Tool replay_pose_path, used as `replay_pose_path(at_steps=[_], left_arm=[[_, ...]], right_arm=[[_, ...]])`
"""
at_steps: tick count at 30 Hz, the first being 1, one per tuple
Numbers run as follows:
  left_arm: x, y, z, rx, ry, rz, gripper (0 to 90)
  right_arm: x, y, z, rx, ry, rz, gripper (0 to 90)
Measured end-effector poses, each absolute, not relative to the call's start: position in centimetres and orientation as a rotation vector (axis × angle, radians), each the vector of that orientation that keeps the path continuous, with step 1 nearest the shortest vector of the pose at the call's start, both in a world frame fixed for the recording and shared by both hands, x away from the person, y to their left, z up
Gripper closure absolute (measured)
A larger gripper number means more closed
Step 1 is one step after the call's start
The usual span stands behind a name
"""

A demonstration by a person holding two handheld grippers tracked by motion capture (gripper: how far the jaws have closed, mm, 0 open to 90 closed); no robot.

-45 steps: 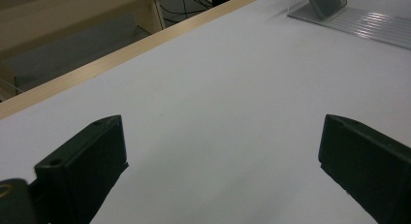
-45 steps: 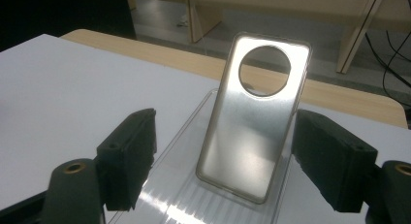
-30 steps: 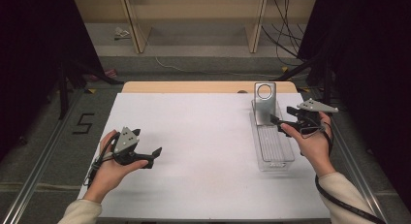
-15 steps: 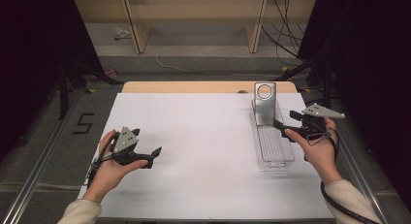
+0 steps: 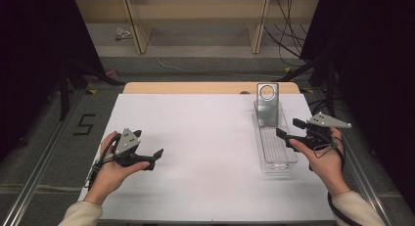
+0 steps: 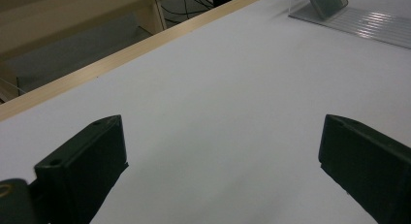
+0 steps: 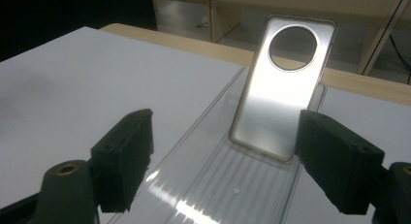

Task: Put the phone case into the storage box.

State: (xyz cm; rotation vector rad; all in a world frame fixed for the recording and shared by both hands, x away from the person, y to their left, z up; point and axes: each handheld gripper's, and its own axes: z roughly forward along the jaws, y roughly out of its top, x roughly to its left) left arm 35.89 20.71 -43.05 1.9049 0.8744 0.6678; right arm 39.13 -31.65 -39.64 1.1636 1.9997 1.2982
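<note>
Silver phone back plate upright at far end of clear tray, right of frame, right gripper spread just beside tray's right edge, left gripper spread over bare white table lower left.

Setting: lab recording bay | white table with bare wooden far edge | black curtains on both sides | loose cables on floor | taped floor mark "5" left of table | wooden frame behind
</note>
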Motion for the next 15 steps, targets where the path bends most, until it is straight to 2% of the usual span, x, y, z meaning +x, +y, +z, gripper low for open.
replay_pose_path(at_steps=[15], left_arm=[[35.3, 21.0, -43.1, 1.906, 0.872, 0.669, 2.8]], right_arm=[[37.7, -31.9, -40.1, 1.146, 2.018, 1.311, 22.2]])
